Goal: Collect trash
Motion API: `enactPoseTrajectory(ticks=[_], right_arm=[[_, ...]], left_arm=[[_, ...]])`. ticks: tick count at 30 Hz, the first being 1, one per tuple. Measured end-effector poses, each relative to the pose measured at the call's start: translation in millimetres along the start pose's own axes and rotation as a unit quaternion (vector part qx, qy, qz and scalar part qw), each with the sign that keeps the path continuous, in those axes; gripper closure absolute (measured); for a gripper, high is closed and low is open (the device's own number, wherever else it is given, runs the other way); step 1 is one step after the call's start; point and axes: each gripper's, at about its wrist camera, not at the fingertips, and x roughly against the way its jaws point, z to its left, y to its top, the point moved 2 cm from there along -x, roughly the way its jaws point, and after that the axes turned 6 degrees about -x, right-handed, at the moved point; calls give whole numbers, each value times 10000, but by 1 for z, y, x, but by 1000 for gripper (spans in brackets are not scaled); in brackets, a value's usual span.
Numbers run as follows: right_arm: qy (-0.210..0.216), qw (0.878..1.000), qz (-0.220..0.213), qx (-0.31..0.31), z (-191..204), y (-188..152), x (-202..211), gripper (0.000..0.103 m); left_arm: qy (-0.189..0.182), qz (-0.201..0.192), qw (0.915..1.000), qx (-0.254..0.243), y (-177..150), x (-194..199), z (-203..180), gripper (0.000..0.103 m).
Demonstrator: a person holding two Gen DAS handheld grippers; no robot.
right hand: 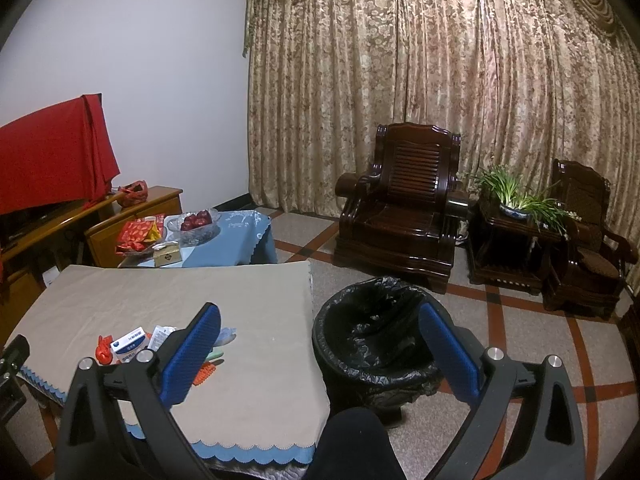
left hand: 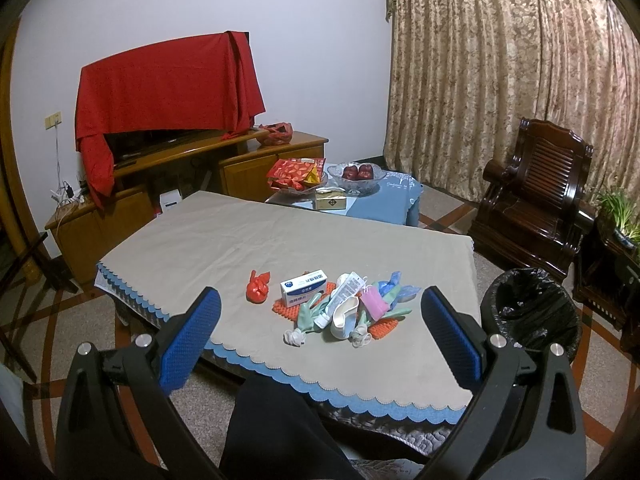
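Note:
A pile of trash point(left hand: 352, 308) lies on the beige tablecloth point(left hand: 280, 240) near the front edge: a white and blue box point(left hand: 303, 287), a white tube, balloons, a pink piece, orange pieces. A red knotted bag point(left hand: 257, 288) lies left of it. The bin point(left hand: 532, 312) with a black liner stands on the floor right of the table. My left gripper point(left hand: 320, 300) is open, held back above the table's front edge. My right gripper point(right hand: 320, 316) is open and empty, near the bin point(right hand: 376, 340). In the right wrist view the pile point(right hand: 160, 340) is partly hidden by the left finger.
A low table with a blue cloth point(left hand: 384, 196) carries a fruit bowl, snack packs and a small box. A wooden TV cabinet point(left hand: 168, 184) with a red cloth stands at the left. Dark wooden armchairs point(right hand: 404, 208) and a potted plant point(right hand: 516, 200) stand before the curtains.

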Motion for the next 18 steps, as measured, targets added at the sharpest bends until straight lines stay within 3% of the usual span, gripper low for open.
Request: enactPoseTrajectory(ticks=[18], right_arm=[[-2, 10000, 14, 2, -3, -7, 1, 6]], left_arm=[[5, 3, 10000, -2, 0, 0, 0, 6]])
